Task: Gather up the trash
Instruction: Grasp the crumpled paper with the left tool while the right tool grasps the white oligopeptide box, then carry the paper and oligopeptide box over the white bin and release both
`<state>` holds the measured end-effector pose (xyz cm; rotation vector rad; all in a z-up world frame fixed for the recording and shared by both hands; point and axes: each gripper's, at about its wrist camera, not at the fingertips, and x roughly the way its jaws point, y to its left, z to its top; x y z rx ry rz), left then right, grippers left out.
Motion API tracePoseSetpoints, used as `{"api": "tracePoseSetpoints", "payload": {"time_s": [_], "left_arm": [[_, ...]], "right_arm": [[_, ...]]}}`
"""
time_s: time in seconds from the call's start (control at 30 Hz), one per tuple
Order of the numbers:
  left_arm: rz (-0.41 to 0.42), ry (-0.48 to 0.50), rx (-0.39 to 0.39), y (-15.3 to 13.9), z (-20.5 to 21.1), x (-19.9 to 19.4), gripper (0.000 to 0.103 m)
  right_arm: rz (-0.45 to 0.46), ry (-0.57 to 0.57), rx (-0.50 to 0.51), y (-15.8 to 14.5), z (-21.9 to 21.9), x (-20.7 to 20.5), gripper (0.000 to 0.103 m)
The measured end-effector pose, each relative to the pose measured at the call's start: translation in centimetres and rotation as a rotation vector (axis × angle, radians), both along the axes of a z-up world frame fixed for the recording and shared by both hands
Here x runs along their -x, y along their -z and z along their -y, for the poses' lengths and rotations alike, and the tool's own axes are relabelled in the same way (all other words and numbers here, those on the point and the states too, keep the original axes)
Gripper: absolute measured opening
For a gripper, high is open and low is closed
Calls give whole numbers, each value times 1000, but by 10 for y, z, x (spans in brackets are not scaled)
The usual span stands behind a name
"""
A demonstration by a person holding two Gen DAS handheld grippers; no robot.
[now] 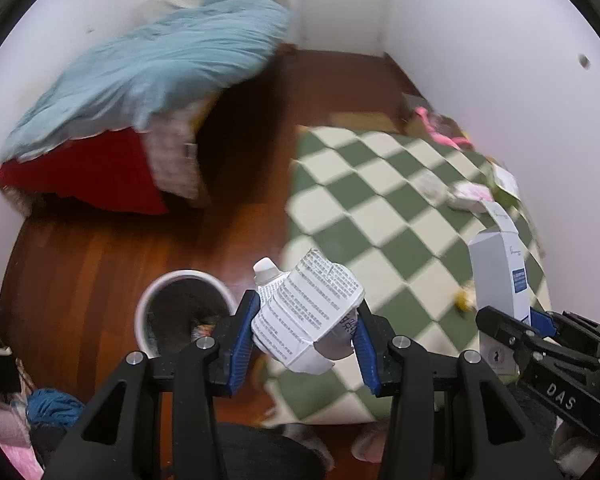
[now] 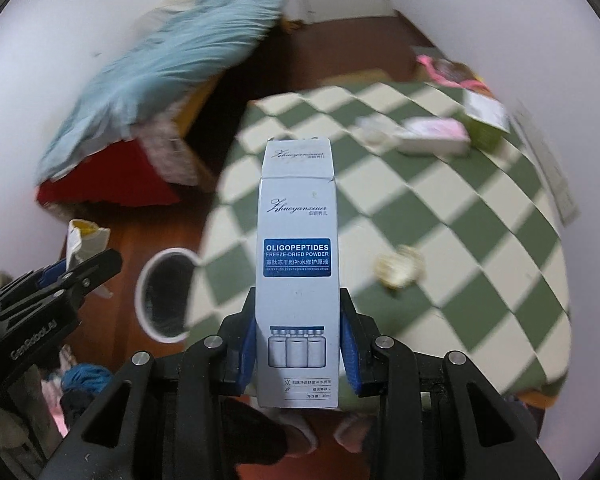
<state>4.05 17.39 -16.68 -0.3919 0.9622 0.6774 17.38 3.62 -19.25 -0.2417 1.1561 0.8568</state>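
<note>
Clamped between the blue pads of the left tool (image 1: 306,338) is a crumpled white carton (image 1: 306,316) covered in small printed text, with a white screw cap at its far end. It is held tilted in the air, just beside and to the right of the white trash bin (image 1: 148,312), whose open mouth is seen on the wooden floor (image 1: 80,272); some coloured scraps are visible at the bottom of the bin.

A tall white box (image 2: 298,280) with a blue label reading "OLIGOPEPTIDES FREEZE-DRIED POWDER" is gripped upright by the right tool (image 2: 298,336), its top flap open and standing up. The box is held above the near part of the green-and-cream checkered mat (image 2: 460,232), with the bin lying to its left.

More litter is left on the mat: a small yellowish crumpled wad (image 2: 400,266) near the middle, a pink-and-white flat box (image 2: 436,134) and a green-and-white carton (image 2: 486,120) toward the far edge, near the wall. Pink items (image 2: 448,68) are seen beyond the mat's far corner, blurred.

A bed with a light blue quilt (image 1: 152,68) and a red cover (image 1: 88,176) is seen at the left.
</note>
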Motion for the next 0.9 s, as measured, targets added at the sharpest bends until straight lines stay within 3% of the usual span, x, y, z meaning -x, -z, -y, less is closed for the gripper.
{"api": "tracePoseSetpoints", "payload": {"time_s": [0.17, 0.33, 0.53, 0.6, 0.8, 0.9], "left_arm": [[-15, -110, 8, 9, -54, 43, 41], [-46, -226, 81, 41, -110, 80, 41], [-70, -336, 244, 104, -180, 117, 41], [-67, -361, 331, 131, -202, 127, 41], [-82, -424, 480, 188, -235, 139, 45], [-100, -456, 507, 202, -240, 151, 61]], "right_arm": [[-10, -127, -34, -6, -65, 41, 37], [-64, -241, -24, 19, -140, 79, 37], [-138, -350, 60, 81, -225, 112, 37], [-168, -375, 99, 106, -248, 117, 37], [-246, -428, 222, 182, -305, 131, 37], [-269, -442, 269, 212, -325, 130, 37]]}}
